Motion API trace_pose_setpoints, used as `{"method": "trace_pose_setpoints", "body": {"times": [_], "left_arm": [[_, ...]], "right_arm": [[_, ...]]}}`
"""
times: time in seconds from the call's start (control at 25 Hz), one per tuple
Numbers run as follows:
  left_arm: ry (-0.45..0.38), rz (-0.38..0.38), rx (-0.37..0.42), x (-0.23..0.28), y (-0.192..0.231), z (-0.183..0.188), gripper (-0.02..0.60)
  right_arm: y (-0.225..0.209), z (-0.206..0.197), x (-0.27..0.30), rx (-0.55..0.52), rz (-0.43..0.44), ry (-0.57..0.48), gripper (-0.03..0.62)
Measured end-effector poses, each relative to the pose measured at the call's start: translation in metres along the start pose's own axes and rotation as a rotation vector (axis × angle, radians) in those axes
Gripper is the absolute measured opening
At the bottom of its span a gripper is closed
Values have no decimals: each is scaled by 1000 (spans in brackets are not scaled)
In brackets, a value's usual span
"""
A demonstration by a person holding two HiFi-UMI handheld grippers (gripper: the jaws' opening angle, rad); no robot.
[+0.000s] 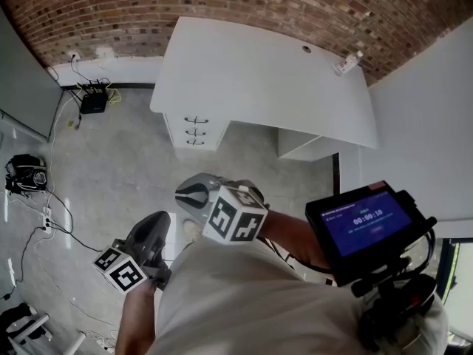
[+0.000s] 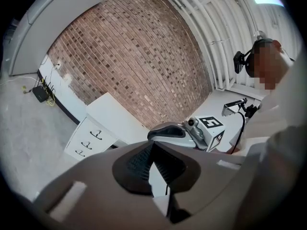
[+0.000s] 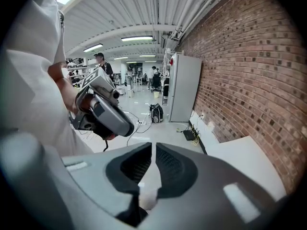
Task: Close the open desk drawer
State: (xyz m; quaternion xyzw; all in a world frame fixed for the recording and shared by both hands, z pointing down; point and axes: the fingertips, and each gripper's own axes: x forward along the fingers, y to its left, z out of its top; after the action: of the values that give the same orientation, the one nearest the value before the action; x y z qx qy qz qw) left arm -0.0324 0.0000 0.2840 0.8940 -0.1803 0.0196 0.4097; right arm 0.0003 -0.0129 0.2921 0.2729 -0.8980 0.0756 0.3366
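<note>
A white table stood against a brick wall on a grey concrete floor. The drawer unit sat under the table's left end, its three handled fronts looking flush, and a stretch of floor lay between it and us. A power strip lay near the table's back edge. A black router, cables and a black bag lay off to the left. Our left tongs and right tongs were both pressed together on nothing, close to our chest beside a blue-lit screen.
</note>
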Motion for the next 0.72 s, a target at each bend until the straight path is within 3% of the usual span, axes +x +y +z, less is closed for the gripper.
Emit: {"method": "trace_pose_setpoints", "body": {"times": [0.72], "left_arm": [[42,-23,6,13,4,-4,3]], "right_arm": [[-6,-7,-7,-22,-47,27,17]]}}
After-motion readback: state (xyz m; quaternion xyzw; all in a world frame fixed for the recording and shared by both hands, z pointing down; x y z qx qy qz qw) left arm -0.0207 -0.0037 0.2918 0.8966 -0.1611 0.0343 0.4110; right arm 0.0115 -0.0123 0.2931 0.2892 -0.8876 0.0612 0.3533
